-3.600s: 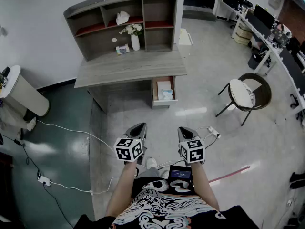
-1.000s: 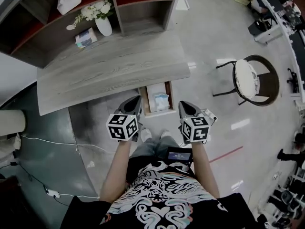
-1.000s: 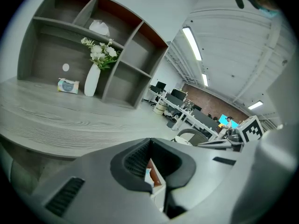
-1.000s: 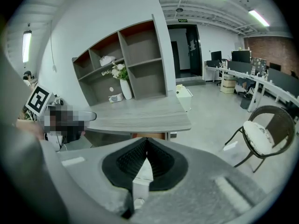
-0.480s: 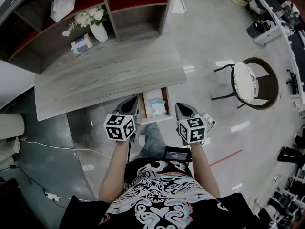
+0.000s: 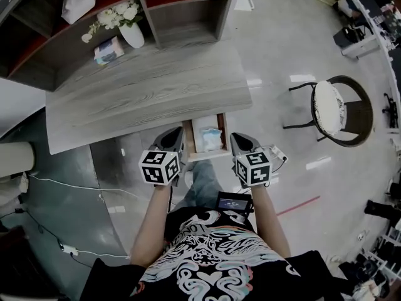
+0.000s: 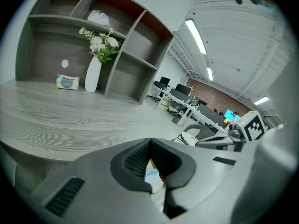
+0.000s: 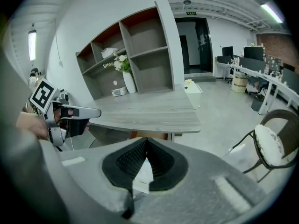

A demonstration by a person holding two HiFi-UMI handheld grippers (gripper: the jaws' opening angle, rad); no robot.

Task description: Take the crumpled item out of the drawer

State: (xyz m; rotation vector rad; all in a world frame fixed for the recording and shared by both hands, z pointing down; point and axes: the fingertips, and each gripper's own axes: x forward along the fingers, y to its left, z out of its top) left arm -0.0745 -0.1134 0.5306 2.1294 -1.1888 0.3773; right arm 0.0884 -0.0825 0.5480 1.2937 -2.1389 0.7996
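Left claw [image 7: 150,141]: tips pressed together, nothing held. Right claw [image 8: 147,140]: same, tips meeting, empty. Pale shapes seen through the gap behind each pair of tips are drawer contents lying lower down, not gripped.

Both claws hover side by side at the front of the grey wood-grain desk [image 6: 150,93], with the open brown wooden drawer [image 6: 187,142] between them. My reading: they flank the drawer so either one can drop in from above; the approach looks finished, the reach not yet begun. Jaws will need to part before descending.

Crumpled pale blue-white item [image 6: 212,139]: lies inside the drawer, toward its front end, right of the left claw and left of the right claw, nearer the right one. Below both. Surface looks wrinkled and puffy, soft; likely thin wrapper or tissue, cannot tell which. Something flat and pale lies in the drawer beyond it. Judging by position, right claw has the shorter reach.
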